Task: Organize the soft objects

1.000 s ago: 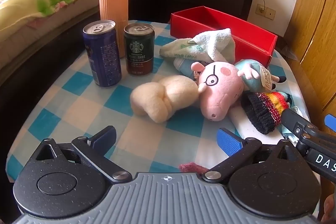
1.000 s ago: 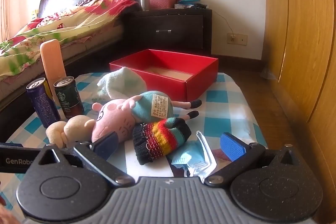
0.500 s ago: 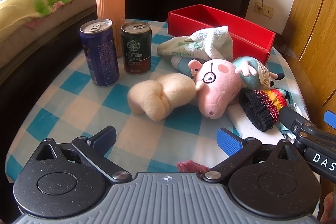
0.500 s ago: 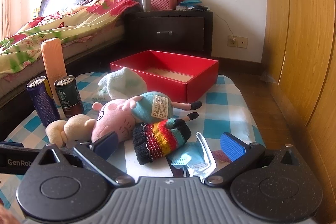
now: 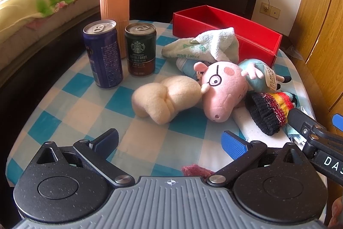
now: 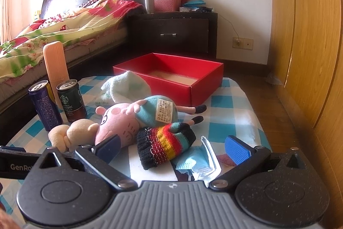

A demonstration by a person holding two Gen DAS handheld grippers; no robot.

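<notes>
On the checked tablecloth [image 5: 70,104] lie a cream plush [image 5: 165,96], a pink pig plush [image 5: 225,87], a striped knit glove [image 5: 270,108], a white-green towel [image 5: 205,46] and a blue face mask [image 6: 195,162]. An open, empty red box [image 6: 171,81] stands behind them. My left gripper [image 5: 169,141] is open and empty, near the table's front edge, short of the cream plush. My right gripper [image 6: 171,145] is open and empty, with the glove [image 6: 165,145] and mask between its fingers' line of sight.
A blue can [image 5: 103,53], a Starbucks can [image 5: 140,48] and a tall peach ribbed container [image 5: 114,5] stand at the left. A bed [image 6: 64,31] and dark nightstand [image 6: 173,33] lie beyond; wooden wardrobe doors [image 6: 310,35] are on the right. A small maroon cloth [image 5: 193,171] lies by the left gripper.
Both grippers have drifted slightly; the left view sits a little higher and further back from the toys. Nothing on the table has moved and both grippers stay open.
</notes>
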